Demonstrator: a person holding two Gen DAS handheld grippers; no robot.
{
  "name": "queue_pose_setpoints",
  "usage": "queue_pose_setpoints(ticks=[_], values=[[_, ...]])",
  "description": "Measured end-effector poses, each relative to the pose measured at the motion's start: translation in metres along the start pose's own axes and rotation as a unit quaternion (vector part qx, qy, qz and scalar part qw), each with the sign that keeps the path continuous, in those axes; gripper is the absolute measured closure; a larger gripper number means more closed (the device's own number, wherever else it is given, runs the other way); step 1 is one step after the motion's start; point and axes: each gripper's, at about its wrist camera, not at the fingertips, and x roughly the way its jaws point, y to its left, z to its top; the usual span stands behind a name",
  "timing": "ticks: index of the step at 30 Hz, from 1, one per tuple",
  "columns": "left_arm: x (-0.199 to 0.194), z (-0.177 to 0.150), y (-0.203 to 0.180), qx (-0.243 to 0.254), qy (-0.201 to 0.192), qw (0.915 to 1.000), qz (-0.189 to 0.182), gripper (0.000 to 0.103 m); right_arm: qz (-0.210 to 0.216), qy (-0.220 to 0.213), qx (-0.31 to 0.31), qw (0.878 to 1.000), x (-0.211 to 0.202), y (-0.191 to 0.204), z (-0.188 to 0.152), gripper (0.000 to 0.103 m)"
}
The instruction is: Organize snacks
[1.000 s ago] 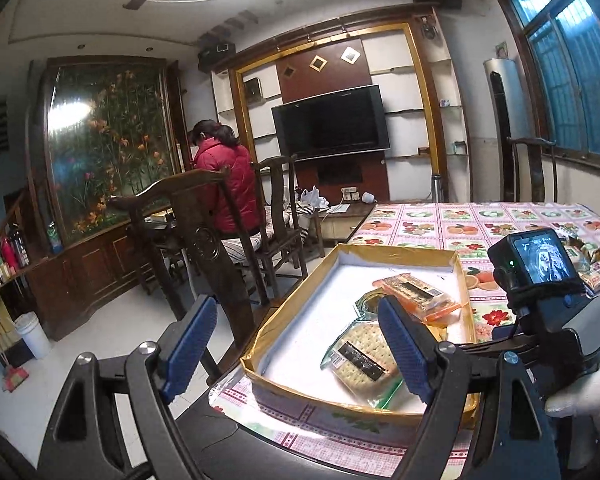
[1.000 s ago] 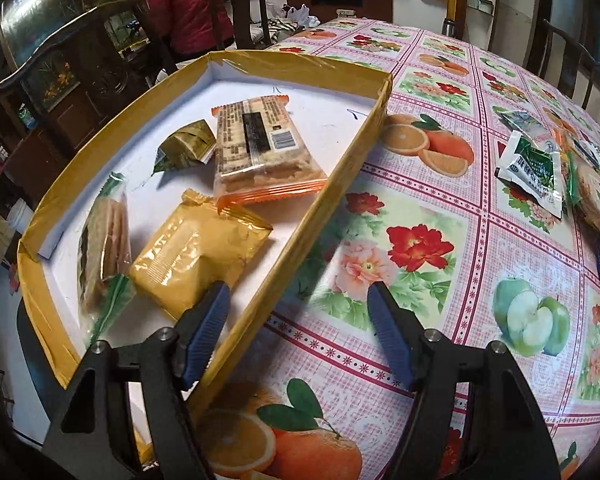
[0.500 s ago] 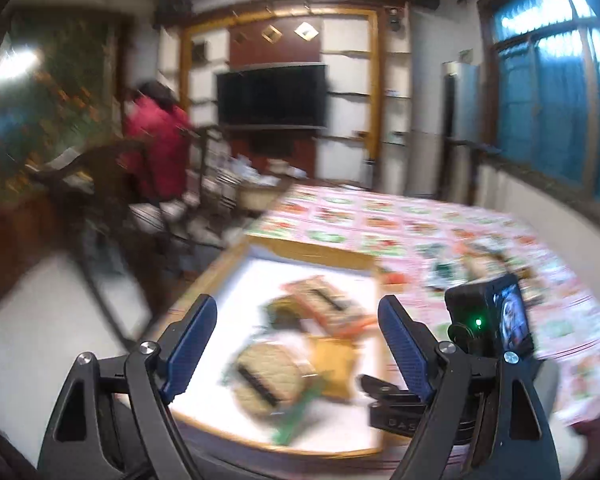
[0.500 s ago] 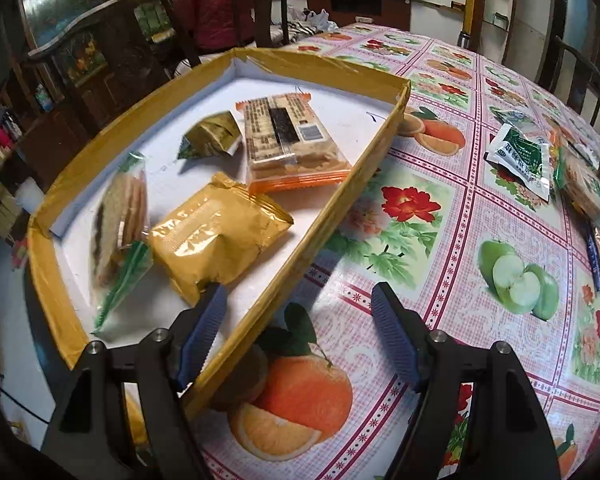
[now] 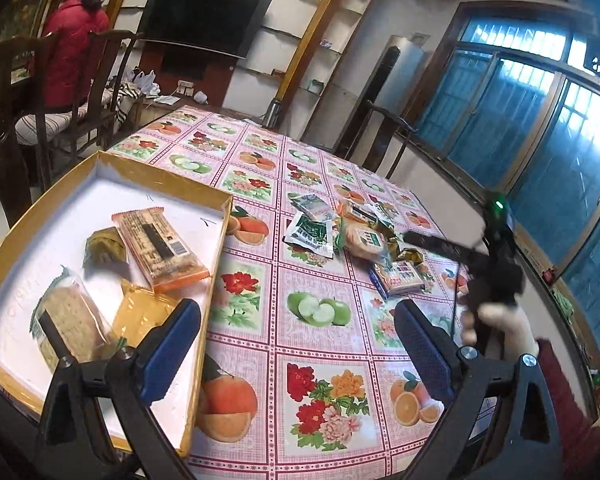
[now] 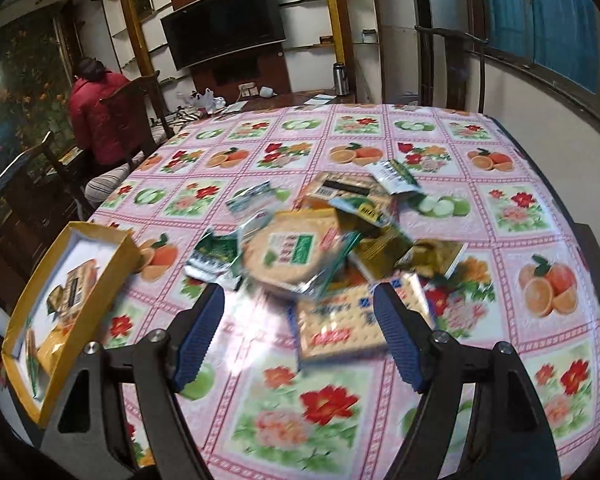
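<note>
table: fruit-and-flower cloth (image 5: 320, 240) covers it, tv wall far behind.
box: gold-rimmed box (image 5: 216, 264) at the near left edge, holding four snack packs.
loose pile: snack heap (image 6: 320, 240) right of the box, mid-table.
left gripper (image 5: 296, 344): jaws opening, nothing between them, over the box's right wall.
right gripper (image 6: 298, 332): jaws spread, empty, just short of the blurred heap.
left view only: right hand (image 5: 496, 328) and its tool from the side.
</note>
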Motion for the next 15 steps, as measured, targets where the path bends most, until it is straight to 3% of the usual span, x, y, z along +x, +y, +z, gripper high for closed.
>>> queue_pose_setpoints(ticks=[9, 10, 13, 15], values=[[-0.017, -0.004, -0.006, 0.043, -0.018, 0.9976, 0.051, 0.005, -0.059, 0.053, -0.024, 0.997, 0.096, 0.025, 0.062, 0.03], [-0.018, -0.004, -0.004, 0.046, -0.019, 0.9973, 0.053, 0.005, -0.055, 0.066, -0.024, 0.996, 0.107, 0.023, 0.065, 0.031], [-0.024, -0.005, 0.001, 0.05, -0.028, 0.9968, 0.057, 0.005, -0.03, 0.122, -0.029, 0.992, 0.13, 0.029, 0.059, 0.049], [-0.023, -0.005, 0.005, 0.051, -0.03, 0.9969, 0.052, 0.005, -0.007, 0.137, -0.037, 0.99, 0.125, 0.035, 0.047, 0.049]])
